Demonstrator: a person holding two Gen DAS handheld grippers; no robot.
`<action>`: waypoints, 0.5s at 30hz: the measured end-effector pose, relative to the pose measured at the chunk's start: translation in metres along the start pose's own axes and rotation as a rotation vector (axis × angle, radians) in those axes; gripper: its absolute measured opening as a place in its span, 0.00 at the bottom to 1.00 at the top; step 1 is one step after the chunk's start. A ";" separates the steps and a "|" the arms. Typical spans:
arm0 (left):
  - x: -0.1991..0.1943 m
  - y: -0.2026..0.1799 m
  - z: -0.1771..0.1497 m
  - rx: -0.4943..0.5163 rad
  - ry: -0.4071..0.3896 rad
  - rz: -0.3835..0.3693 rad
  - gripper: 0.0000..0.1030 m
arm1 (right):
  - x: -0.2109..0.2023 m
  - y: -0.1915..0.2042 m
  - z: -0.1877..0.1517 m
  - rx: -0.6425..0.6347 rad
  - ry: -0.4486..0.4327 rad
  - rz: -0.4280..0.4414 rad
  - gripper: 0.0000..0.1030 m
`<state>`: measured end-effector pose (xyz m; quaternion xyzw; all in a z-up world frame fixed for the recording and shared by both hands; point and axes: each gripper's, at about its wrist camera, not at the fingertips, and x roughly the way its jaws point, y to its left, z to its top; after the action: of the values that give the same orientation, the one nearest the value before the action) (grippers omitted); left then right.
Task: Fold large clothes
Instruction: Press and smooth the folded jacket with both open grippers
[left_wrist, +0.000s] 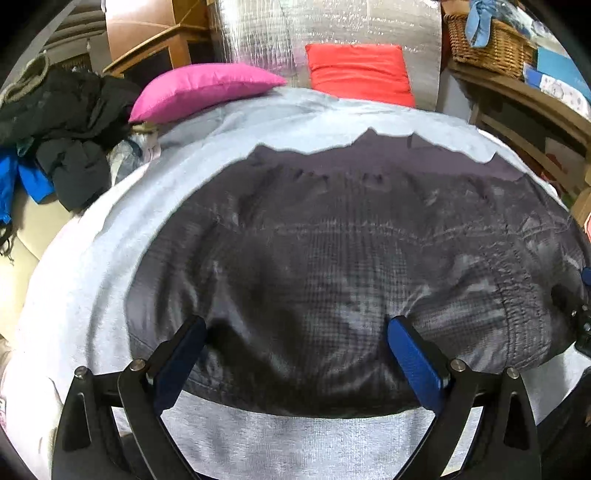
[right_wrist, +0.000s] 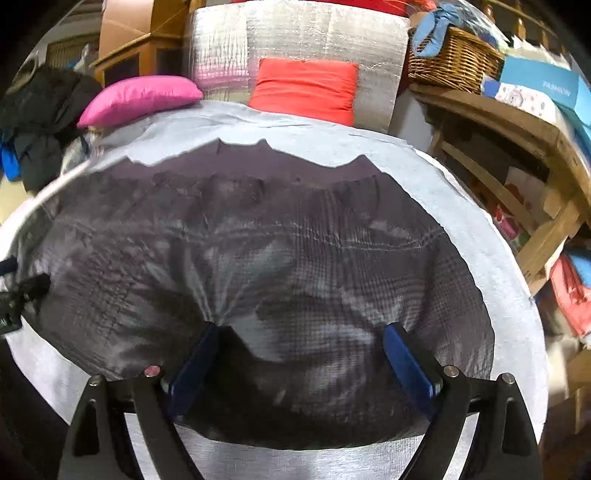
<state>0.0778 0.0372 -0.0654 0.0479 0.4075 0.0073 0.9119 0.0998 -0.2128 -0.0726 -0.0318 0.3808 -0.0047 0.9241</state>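
**Both grippers spread over a dark checked garment on a grey cloth**

Left gripper (left_wrist: 297, 325): lower centre of the left wrist view. Jaws spread wide, nothing between them. Blue pads (left_wrist: 413, 358) tipped onto the near part of the garment; actual contact cannot be told.

Right gripper (right_wrist: 301, 332): lower centre of the right wrist view. Jaws likewise parted, grasping nothing. The left-hand pad (right_wrist: 195, 365) sits at a point where the fabric gathers into radiating creases.

Dark checked garment (left_wrist: 332, 251): large, grey-black, fine grid weave, lying flat and filling the middle of both views (right_wrist: 258, 251). Stitched seam runs across its upper half; far edge wavy, with a plainer dark band behind it. Near hem curves just inside the gripper frames.

Grey cloth (left_wrist: 92, 266): light, fleecy, under the garment, showing on all sides of it.

Pink cushion (left_wrist: 199, 90): upper left of the left view, at the cloth's far edge.

Red cushion (left_wrist: 360, 72): upper centre, leaning on a silver foil panel (left_wrist: 258, 33).

Pile of dark clothes (left_wrist: 62, 122): far left, with a blue piece below it.

Wicker basket (left_wrist: 491, 44): upper right, on a wooden shelf (right_wrist: 517, 122), with a blue cloth hanging over its rim.
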 end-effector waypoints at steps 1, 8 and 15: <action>-0.005 0.002 0.002 0.004 -0.021 0.009 0.96 | -0.006 -0.004 0.002 0.024 -0.018 0.009 0.89; -0.006 0.050 0.004 -0.096 -0.042 0.091 0.96 | -0.018 -0.067 -0.008 0.189 -0.039 -0.048 0.89; 0.034 0.065 -0.001 -0.152 0.068 0.059 0.97 | 0.007 -0.092 -0.020 0.289 0.047 -0.004 0.91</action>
<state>0.1011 0.1038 -0.0854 -0.0098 0.4352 0.0667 0.8978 0.0922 -0.3058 -0.0865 0.1007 0.3974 -0.0621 0.9100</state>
